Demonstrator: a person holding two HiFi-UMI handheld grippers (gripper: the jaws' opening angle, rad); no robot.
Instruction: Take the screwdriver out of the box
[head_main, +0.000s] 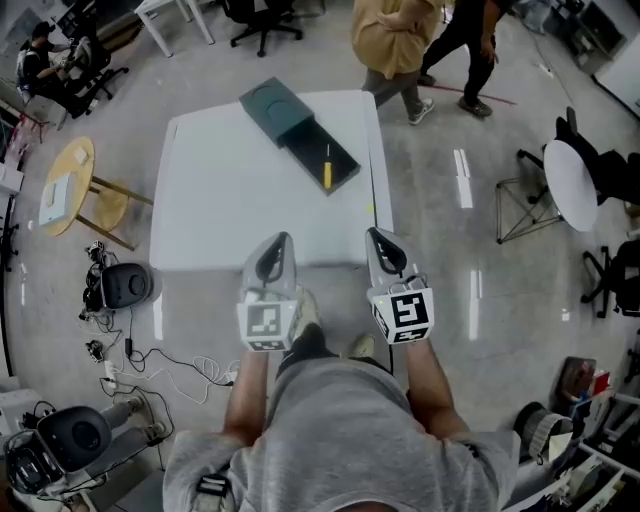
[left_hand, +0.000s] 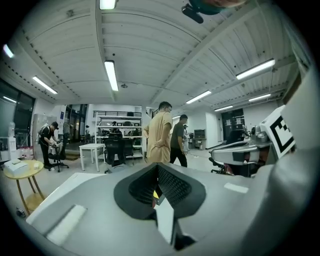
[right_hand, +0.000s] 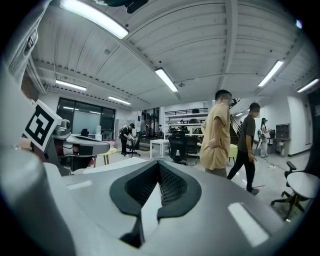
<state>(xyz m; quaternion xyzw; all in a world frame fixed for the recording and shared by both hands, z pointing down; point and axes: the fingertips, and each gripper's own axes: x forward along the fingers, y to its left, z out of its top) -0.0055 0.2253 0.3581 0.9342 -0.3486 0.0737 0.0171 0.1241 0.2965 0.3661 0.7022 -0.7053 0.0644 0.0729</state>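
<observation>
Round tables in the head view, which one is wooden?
The left round table, yellowish wood on splayed legs; the right round table is white.

White table recorded. On it: box noted as dark grey-green, screwdriver as yellow-handled. At the table's near edge, left gripper and right gripper logged as grey-shelled, black-padded, with black-and-white square markers. Left of the table, a stool noted in pale yellow wood.
</observation>
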